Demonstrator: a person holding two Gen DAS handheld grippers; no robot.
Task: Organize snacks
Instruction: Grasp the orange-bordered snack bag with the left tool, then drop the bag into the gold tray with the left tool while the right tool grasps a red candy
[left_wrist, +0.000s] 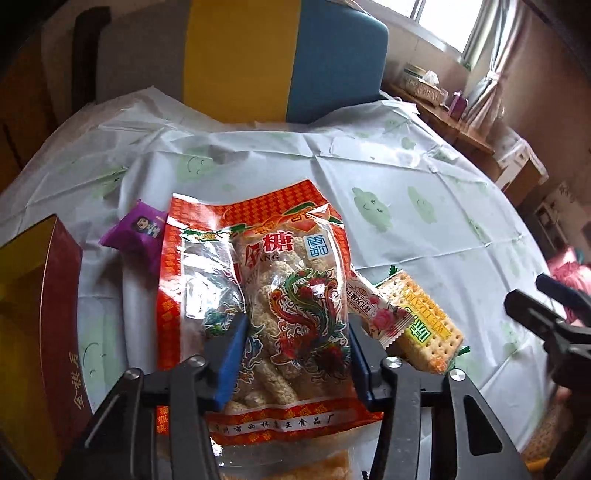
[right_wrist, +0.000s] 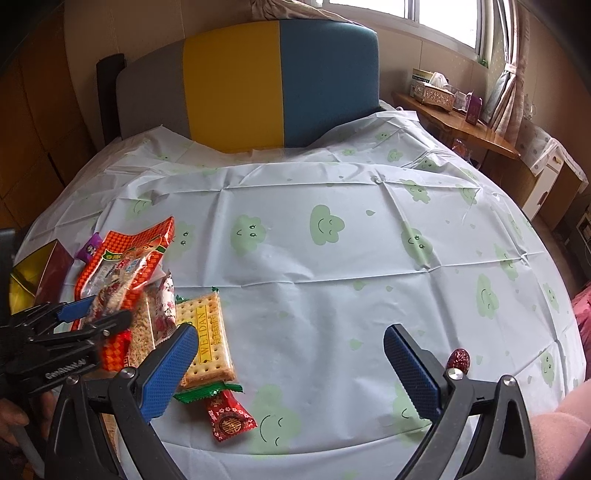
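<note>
My left gripper (left_wrist: 295, 332) is clenched around the big red snack bag (left_wrist: 258, 295), its blue pads pressing both sides of the clear window. The bag lies on the clouded tablecloth (right_wrist: 332, 258), between the red-and-gold box (left_wrist: 40, 314) and a cracker pack (right_wrist: 207, 336), with a purple candy (left_wrist: 138, 234) at its far left corner. My right gripper (right_wrist: 290, 354) is spread wide and holds nothing, above the cloth. A small red packet (right_wrist: 229, 417) lies just below the crackers; a red date (right_wrist: 459, 359) sits beside my right finger.
</note>
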